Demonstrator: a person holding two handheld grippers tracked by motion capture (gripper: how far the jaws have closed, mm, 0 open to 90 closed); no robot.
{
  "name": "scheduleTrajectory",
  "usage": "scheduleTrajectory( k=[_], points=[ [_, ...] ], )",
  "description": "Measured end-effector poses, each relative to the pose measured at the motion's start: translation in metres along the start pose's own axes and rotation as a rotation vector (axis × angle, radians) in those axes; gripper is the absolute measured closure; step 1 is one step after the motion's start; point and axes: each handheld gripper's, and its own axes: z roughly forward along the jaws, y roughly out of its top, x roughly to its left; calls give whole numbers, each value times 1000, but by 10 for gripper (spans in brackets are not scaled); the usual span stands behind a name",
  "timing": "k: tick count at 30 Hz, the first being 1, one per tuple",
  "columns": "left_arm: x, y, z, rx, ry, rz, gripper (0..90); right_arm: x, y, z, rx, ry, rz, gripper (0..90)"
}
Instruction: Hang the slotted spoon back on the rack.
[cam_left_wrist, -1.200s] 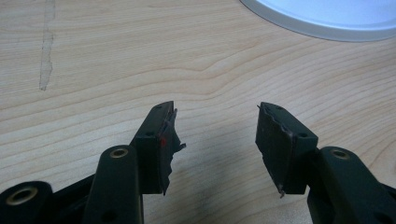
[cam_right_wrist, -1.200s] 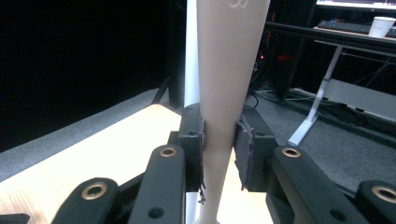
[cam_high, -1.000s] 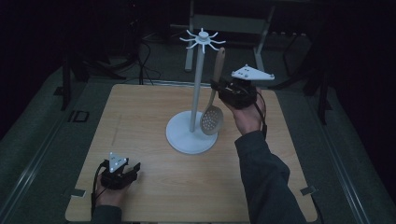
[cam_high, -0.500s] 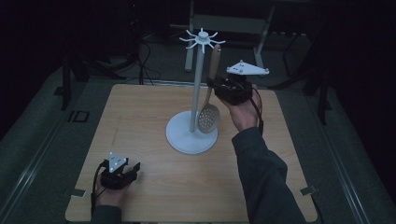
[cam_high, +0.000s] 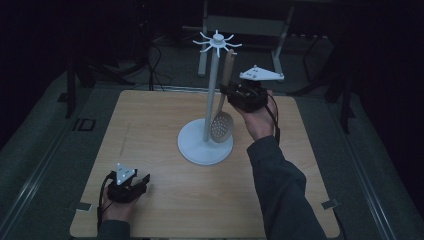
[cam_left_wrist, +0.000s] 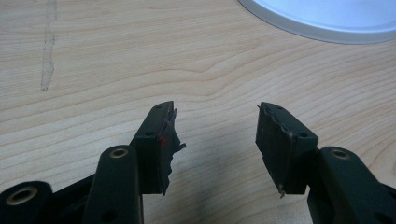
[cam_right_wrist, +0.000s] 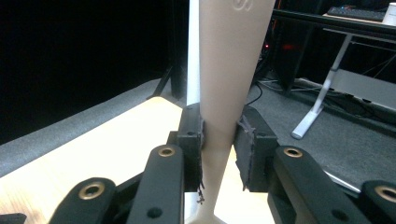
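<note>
The right gripper (cam_high: 239, 94) is shut tight on the handle of a slotted spoon (cam_high: 223, 117). In the right gripper view the two black jaws squeeze the tan handle (cam_right_wrist: 219, 102) from both sides. The spoon hangs upright just beside the pole of the white stand (cam_high: 206, 146), on the side toward the right gripper. Its round head with little holes sits low, close above the stand's round base.

A second ago the spoon hung lower and the right gripper was lower too. Now both are higher up beside the pole. The top of the handle is close to the little hooks (cam_high: 217, 42) at the top of the stand. That probably means the person is lifting the spoon to hang it on a hook. It does not look hung yet, because the gripper is holding it. Whether the handle's tip touches a hook is too small to tell.

The left gripper (cam_high: 127, 186) rests on the counter (cam_high: 150, 125), well away from the stand, near the front corner. It has not moved. Its jaws stand wide apart with nothing between them, as the left gripper view shows over the bare wood, with the stand's base at the far edge.
</note>
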Motion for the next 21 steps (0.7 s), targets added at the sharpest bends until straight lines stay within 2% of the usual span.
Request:
scheduleTrajectory(
  k=[4,10,14,21],
  points=[
    [0,0,0,1,-1,2,477,-1,0,-4,-19,5,5,629],
    [0,0,0,2,-2,2,476,1,-1,-9,-21,-28,-16,496],
    [0,0,1,3,-2,5,476,2,-4,-10,-12,-46,-17,400],
    [-1,0,1,1,-2,2,476,1,-12,-13,10,-50,-10,293]
  ],
)
